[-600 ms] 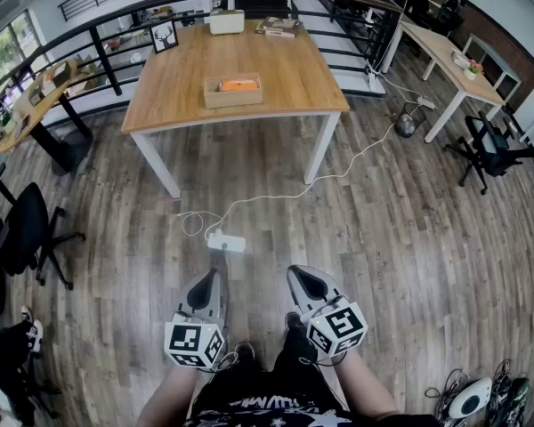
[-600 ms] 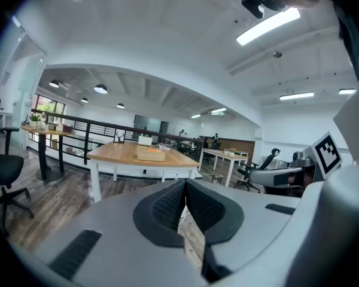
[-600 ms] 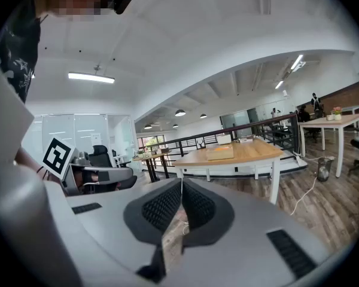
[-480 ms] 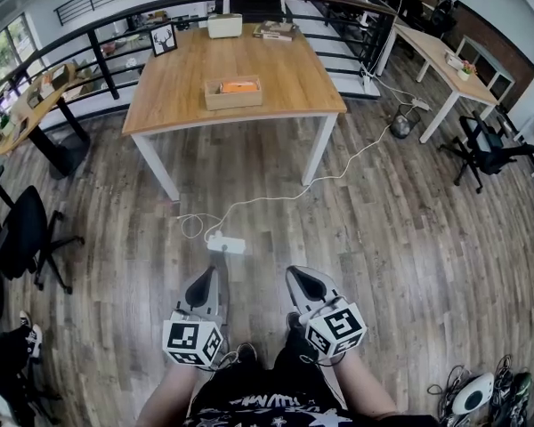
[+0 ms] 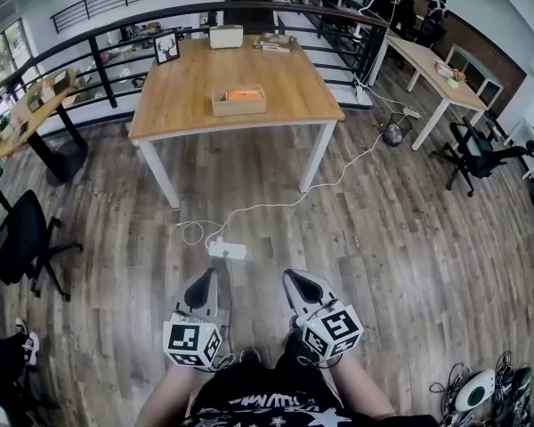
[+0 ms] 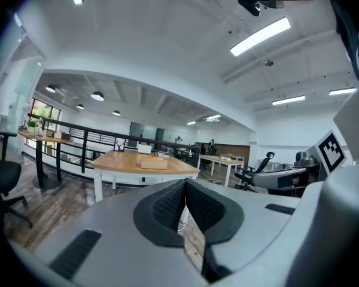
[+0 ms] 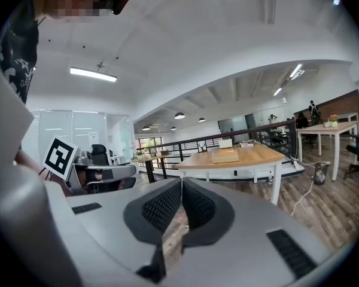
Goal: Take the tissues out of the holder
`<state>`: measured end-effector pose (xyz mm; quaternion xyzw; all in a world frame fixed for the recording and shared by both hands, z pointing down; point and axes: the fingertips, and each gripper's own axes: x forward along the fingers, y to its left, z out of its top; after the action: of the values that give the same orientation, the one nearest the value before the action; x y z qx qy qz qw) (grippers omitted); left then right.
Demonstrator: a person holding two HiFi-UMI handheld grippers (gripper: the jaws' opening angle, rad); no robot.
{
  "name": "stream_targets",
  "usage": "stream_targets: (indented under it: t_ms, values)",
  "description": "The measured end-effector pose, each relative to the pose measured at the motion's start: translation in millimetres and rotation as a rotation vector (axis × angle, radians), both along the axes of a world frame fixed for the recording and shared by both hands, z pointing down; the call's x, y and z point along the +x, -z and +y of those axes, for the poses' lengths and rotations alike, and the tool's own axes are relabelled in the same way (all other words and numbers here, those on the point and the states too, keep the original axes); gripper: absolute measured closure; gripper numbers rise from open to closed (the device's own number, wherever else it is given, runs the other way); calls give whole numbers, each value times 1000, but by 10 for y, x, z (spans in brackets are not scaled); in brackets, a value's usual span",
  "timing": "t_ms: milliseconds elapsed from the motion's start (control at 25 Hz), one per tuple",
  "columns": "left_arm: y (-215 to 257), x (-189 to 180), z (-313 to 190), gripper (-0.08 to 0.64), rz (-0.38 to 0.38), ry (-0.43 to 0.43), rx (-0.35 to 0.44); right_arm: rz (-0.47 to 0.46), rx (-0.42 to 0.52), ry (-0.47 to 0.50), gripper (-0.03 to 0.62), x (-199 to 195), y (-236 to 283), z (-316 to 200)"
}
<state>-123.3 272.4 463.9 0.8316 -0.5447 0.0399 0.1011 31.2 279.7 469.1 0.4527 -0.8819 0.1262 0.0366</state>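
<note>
The wooden tissue holder (image 5: 238,101) sits near the middle of the wooden table (image 5: 182,96), well apart from the person across the floor. An orange pack of tissues (image 5: 242,94) shows in its open top. Farther back on the table stand a white box (image 5: 225,36) and a framed deer picture (image 5: 166,46).

Between the table and the person, a white power strip (image 5: 227,250) and its cable (image 5: 276,205) lie across the floorboards, and a foot could catch them on the walk up.

The left gripper (image 5: 203,283) and right gripper (image 5: 303,285) are held low by the body, each with its jaws closed on nothing. If they arrive closed, they would only shove the holder. Pulling the pack alone may also lift the holder unless the other gripper steadies it.
</note>
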Motion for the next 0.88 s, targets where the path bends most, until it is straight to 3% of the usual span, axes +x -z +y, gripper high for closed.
stream_targets:
  t_ms: [320,600,880]
  values:
    - [59,-11,6,548,37,-6,10,-47,-20,-42,574,35,14,40]
    - [154,-86,67,548,5,-37,41,-52,-53,-97,574,83,-42,20]
    - [177,-355,90,548,5,-4,36,-89,-95,-130,574,37,-136,7]
